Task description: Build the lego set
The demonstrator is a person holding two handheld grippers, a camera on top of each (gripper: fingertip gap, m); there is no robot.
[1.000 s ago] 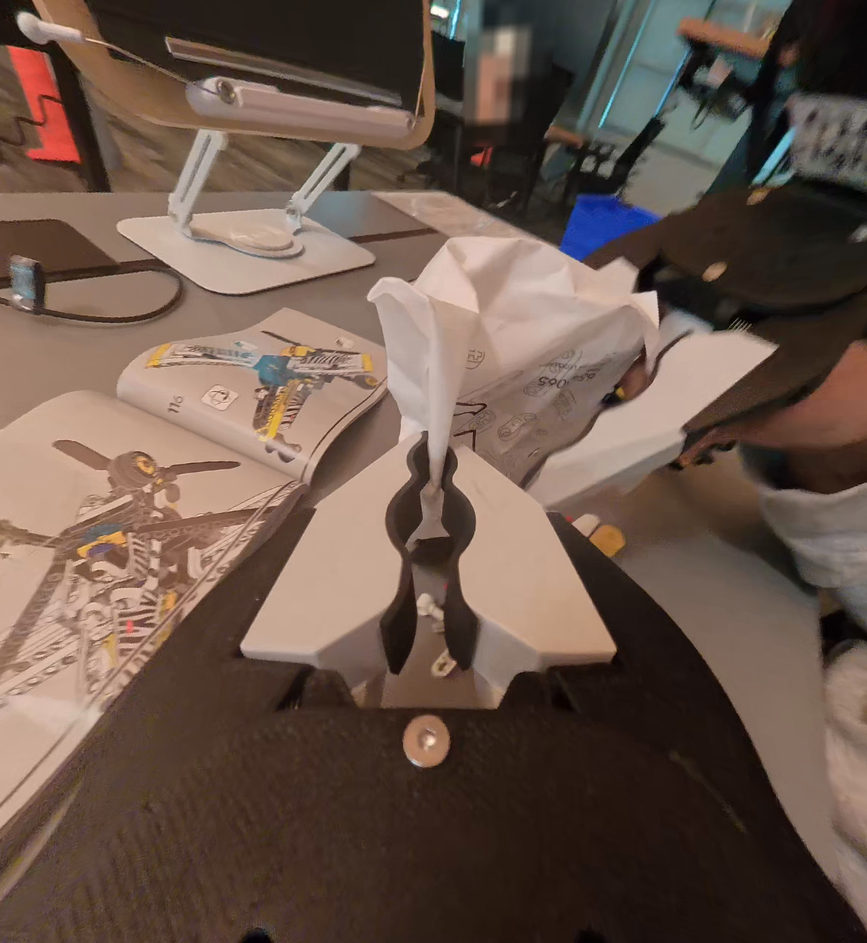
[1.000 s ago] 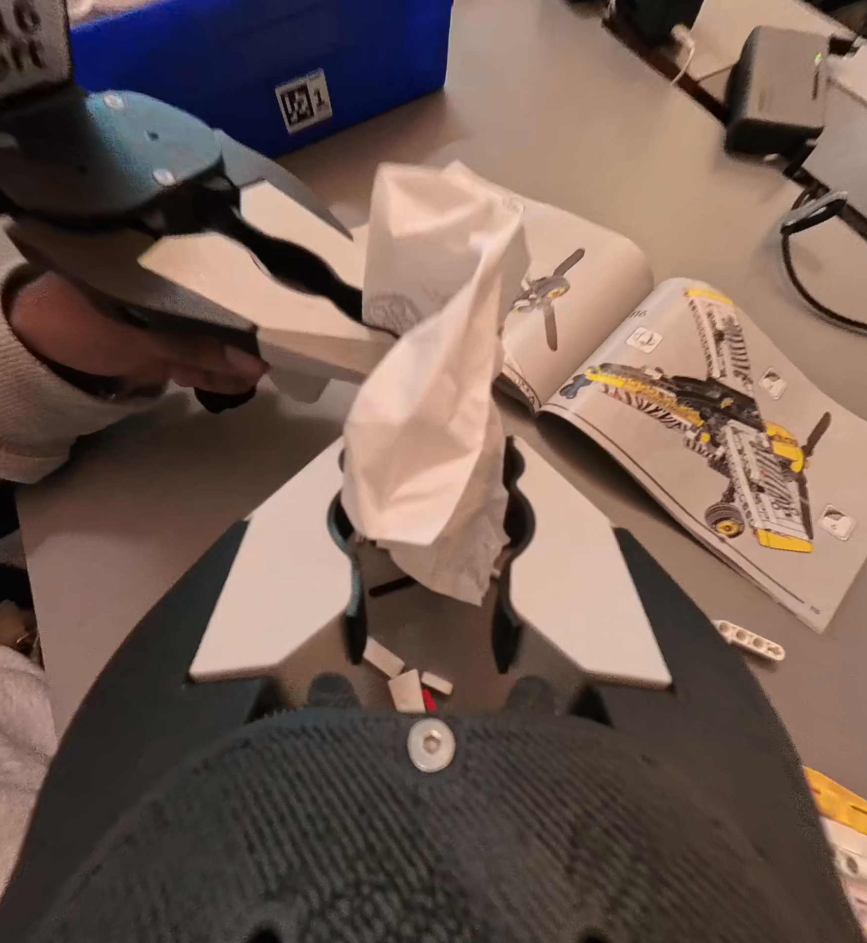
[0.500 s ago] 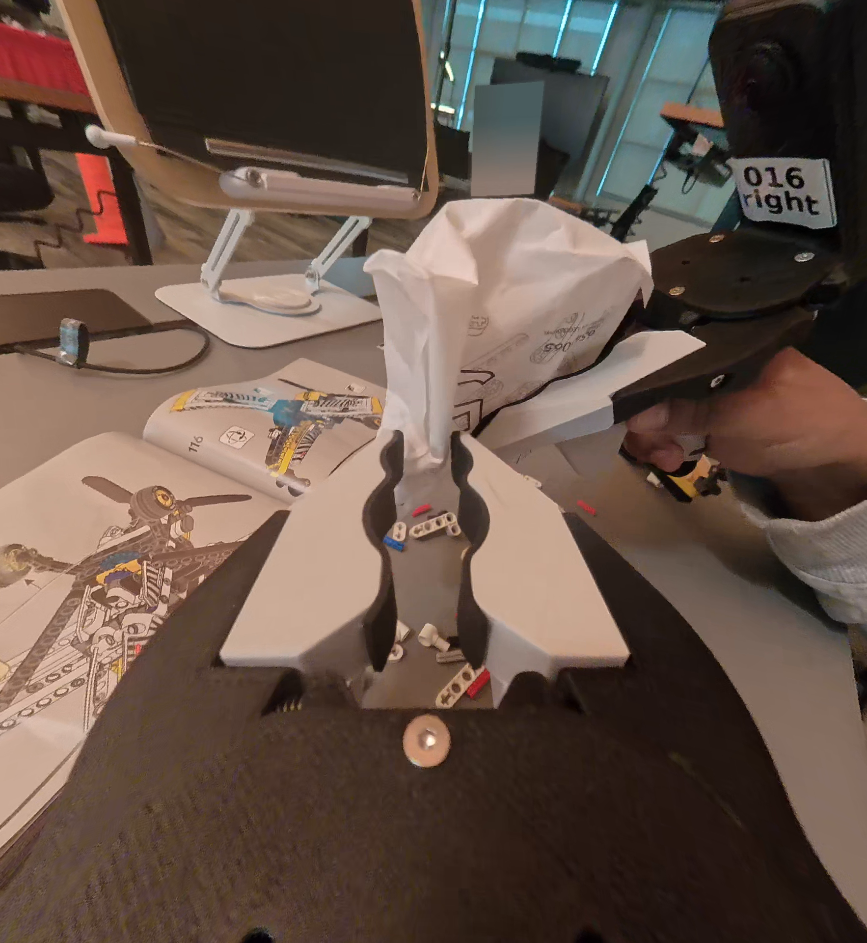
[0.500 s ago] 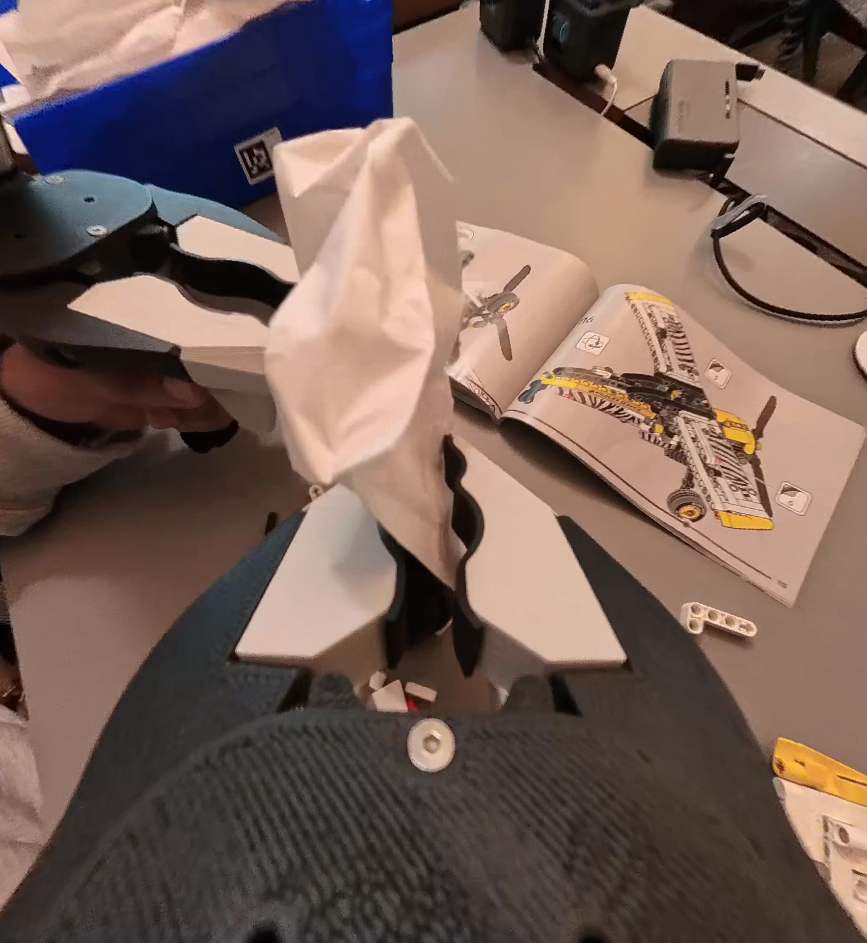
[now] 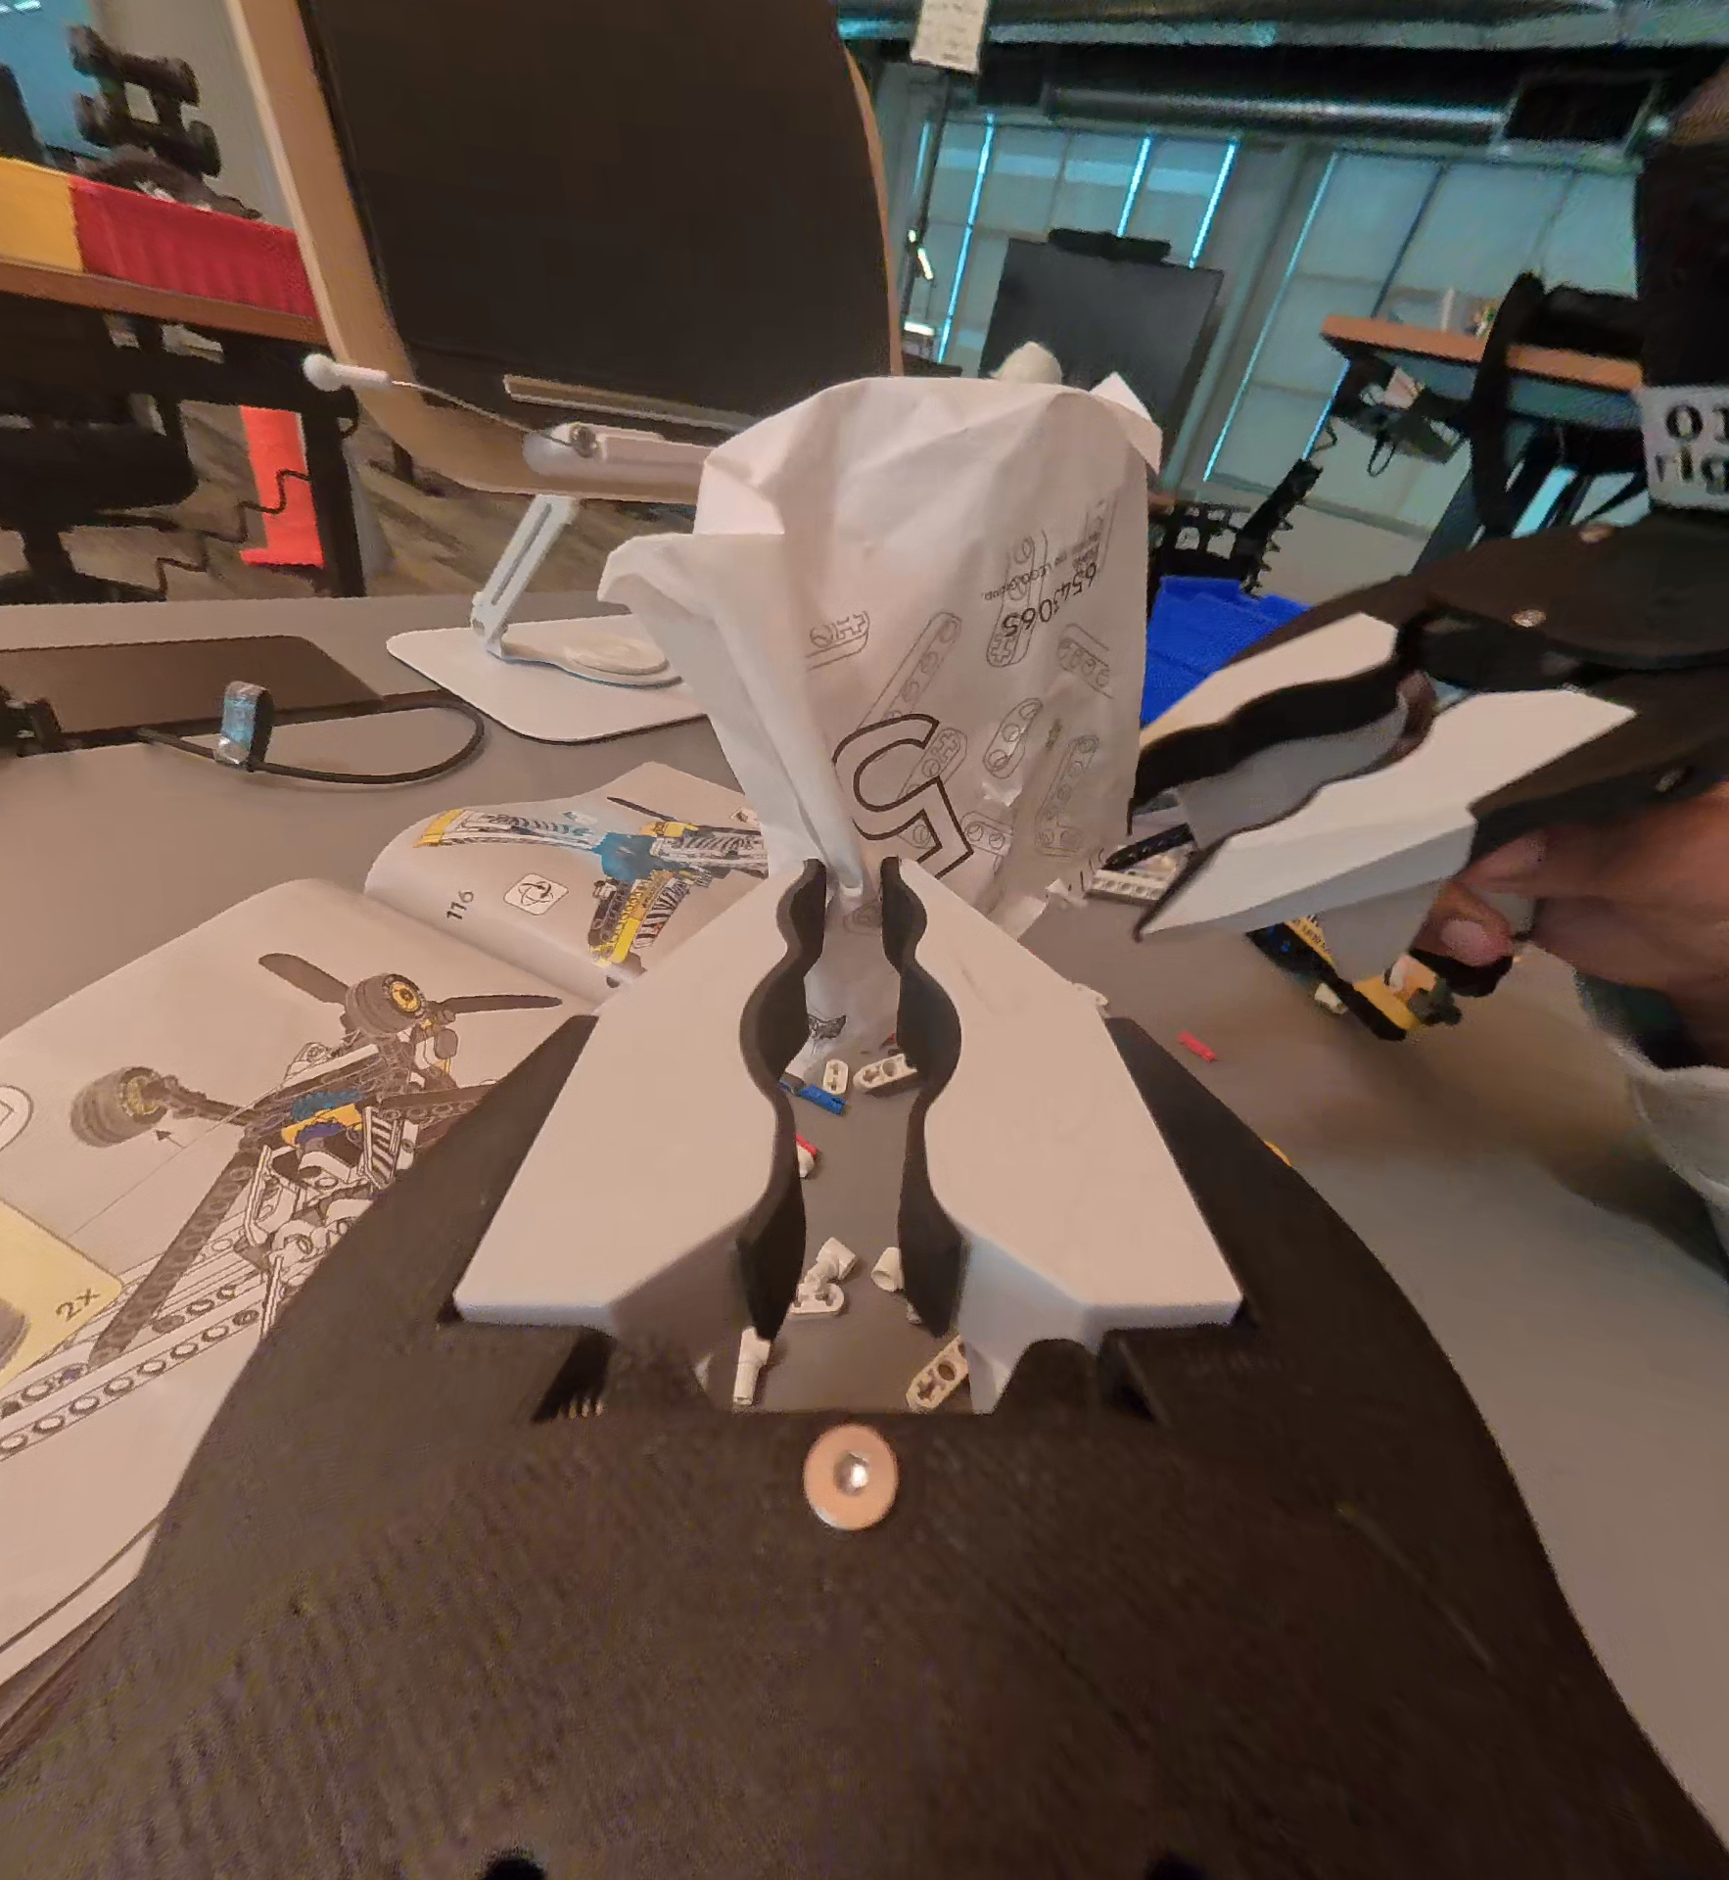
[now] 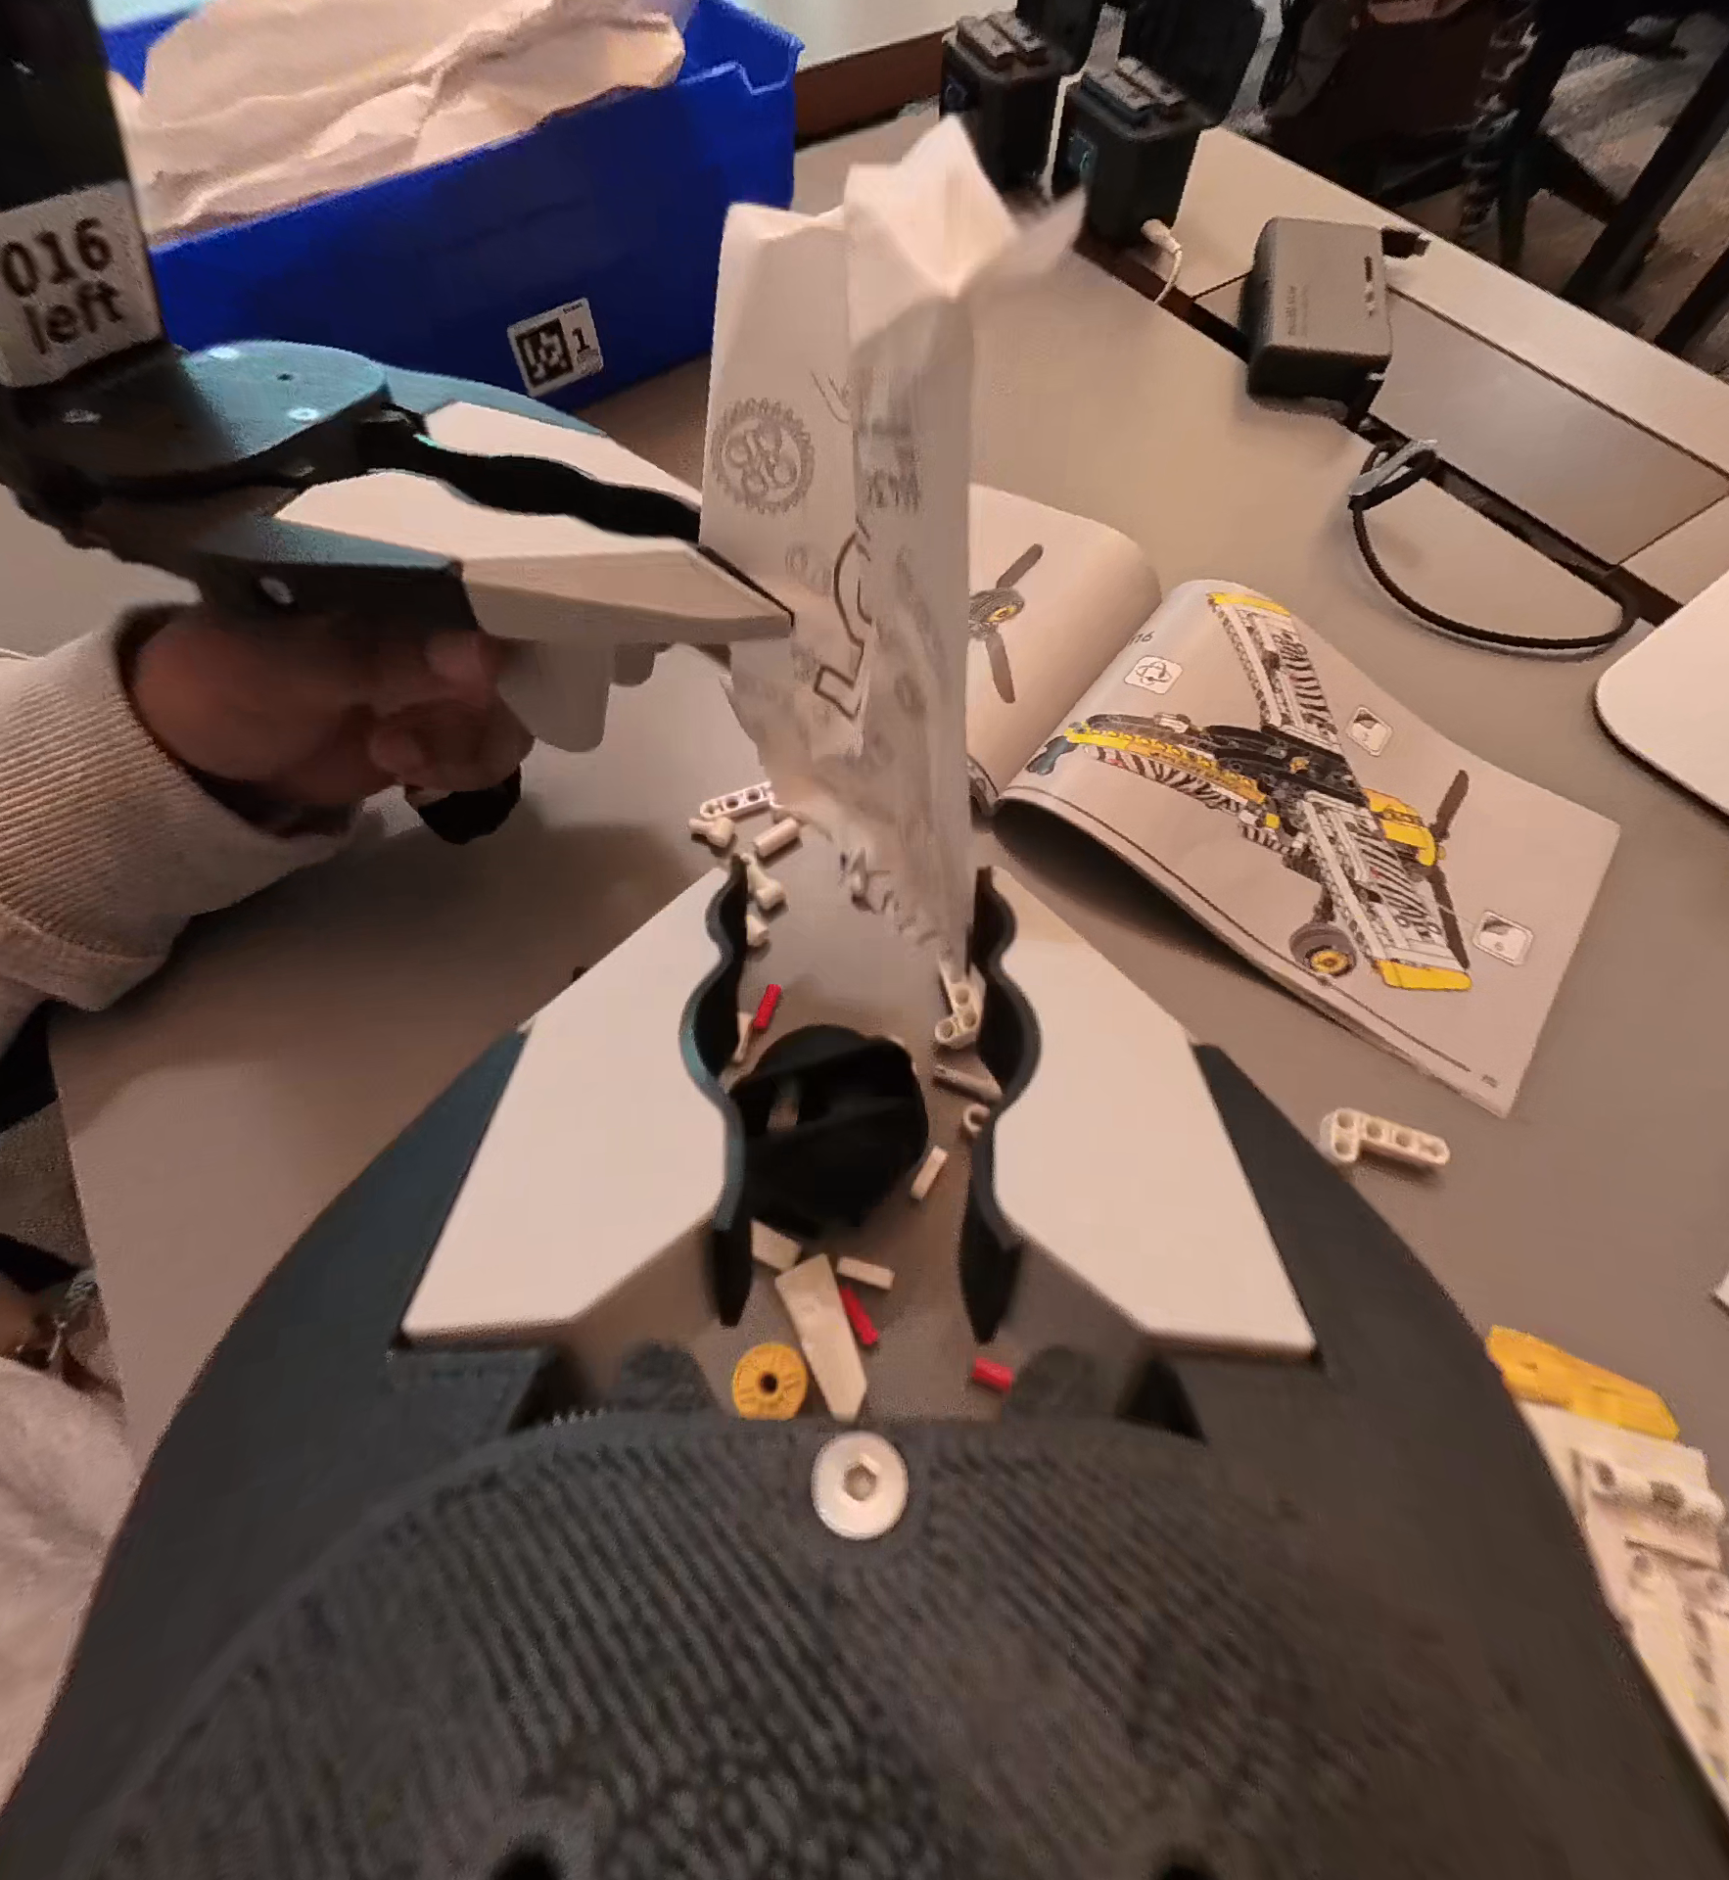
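My left gripper [image 5: 845, 887] is shut on the lower edge of a white printed paper bag [image 5: 942, 631] and holds it up above the grey table [image 5: 1349, 1170]. In the right wrist view the left gripper [image 6: 743, 565] pinches the bag [image 6: 840, 529] from the left. My right gripper [image 6: 860, 900] is open and empty, with the bag's hanging end just in front of its right finger. It also shows open in the left wrist view [image 5: 1145, 855]. Loose Lego pieces lie under the bag: a black tyre [image 6: 830, 1119], a yellow hub [image 6: 767, 1381], red pins and several small white parts [image 5: 881, 1073].
The open instruction booklet [image 6: 1298, 814] lies on the table, left of the bag in the left wrist view [image 5: 230, 1068]. A blue bin [image 6: 484, 234] with paper stands behind. A white angled beam [image 6: 1384, 1134], yellow parts [image 6: 1572, 1384], a white stand [image 5: 555, 661] and a cable [image 5: 331, 753] are around. One gripper's finger ends stand about 6 centimeters off the other's. Between my right fingertips and the yellow hub [image 6: 767, 1381] there is roughly 12 centimeters.
My right gripper has let go of the bag and opened. My left gripper has raised the bag, and Lego pieces, among them the black tyre, now lie on the table below it.
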